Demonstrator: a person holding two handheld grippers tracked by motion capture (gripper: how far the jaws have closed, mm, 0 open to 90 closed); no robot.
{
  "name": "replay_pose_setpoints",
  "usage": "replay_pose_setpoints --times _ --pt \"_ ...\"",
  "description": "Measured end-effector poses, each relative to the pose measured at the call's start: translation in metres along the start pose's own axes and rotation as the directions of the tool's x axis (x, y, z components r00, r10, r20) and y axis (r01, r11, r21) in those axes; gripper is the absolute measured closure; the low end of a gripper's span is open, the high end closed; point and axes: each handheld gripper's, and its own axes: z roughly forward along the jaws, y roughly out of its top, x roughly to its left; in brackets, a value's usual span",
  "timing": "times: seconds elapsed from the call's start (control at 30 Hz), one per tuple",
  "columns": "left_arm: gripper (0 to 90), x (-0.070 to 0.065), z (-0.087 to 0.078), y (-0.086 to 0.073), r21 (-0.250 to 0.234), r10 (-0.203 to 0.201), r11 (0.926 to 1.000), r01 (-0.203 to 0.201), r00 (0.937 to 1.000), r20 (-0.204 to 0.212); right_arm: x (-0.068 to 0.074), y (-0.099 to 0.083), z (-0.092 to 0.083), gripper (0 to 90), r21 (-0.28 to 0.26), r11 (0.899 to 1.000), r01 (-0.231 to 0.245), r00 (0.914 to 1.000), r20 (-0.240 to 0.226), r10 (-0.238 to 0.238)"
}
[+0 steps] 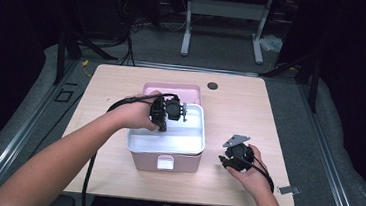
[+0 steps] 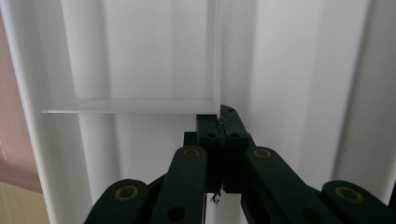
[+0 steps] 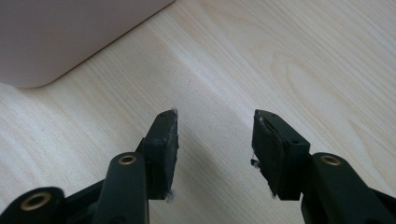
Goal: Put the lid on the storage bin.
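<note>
item: pink storage box point(image 1: 165, 162) with a white inner tray point(image 1: 167, 141), set near the middle of the pale wood table point(image 1: 250, 109), its lid point(image 1: 172, 88) open and lying back behind it. the step in hand, as i judged it, was lifting the tray out of the box, or at least taking hold of it. my left gripper point(image 1: 166, 112) was over the tray's far left part; in the left gripper view the left gripper point(image 2: 219, 122) had its jaws pressed together on the thin upright edge of a white divider point(image 2: 215, 56) where a flat partition point(image 2: 130, 106) met it, so i recorded the claw as closed on the divider, with almost no gap between the pads. my right gripper point(image 1: 227, 159) sat on the table just to the right of the box, apart from it; in the right gripper view the right gripper point(image 3: 215, 135) stood wide open with bare wood between the jaws, nothing held, and a rounded pink corner of the box point(image 3: 56, 42) at the upper left. next move, in my estimate: a straight, level lift with the left, since so thin a wall could slip or flex in the pinch, while the right came in to steady the box at its side or front. a dark round cap point(image 1: 212, 85) was set in the table near the far edge. writing: none legible; the pale clasp point(image 1: 165, 162) on the front of the box carried no readable mark, and i could make out no brand on either gripper.
</note>
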Motion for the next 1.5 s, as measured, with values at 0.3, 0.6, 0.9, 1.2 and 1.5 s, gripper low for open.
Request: replay_pose_setpoints --times 0.3,0.6,0.9,1.2,1.5 --pt "89.5 0.002 0.012 0.002 0.006 0.016 0.9998 -0.016 0.9997 0.018 0.0 0.0 0.0 50.3 -0.002 1.0 -0.004 1.0 -0.005 0.004" --pt "89.4 0.004 0.022 0.001 -0.01 0.026 0.9996 -0.025 0.9987 0.043 -0.001 0.0 0.0 50.4 0.001 1.0 0.0 1.0 -0.002 0.0" --pt "89.4 -0.001 0.028 -0.001 -0.02 0.046 0.9988 -0.045 0.9958 0.079 -0.001 -0.001 0.0 50.4 -0.001 1.0 0.0 1.0 -0.003 0.0" --pt "89.0 -0.007 0.034 -0.002 -0.016 0.077 0.997 -0.076 0.9903 0.115 -0.001 0.0 0.0 50.4 -0.001 1.0 0.001 1.0 0.0 -0.001" --pt "83.7 -0.007 0.026 -0.009 -0.029 0.021 0.9994 -0.019 0.9957 0.09 -0.001 0.0 0.0 50.3 0.0 1.0 0.001 1.0 0.0 -0.001"
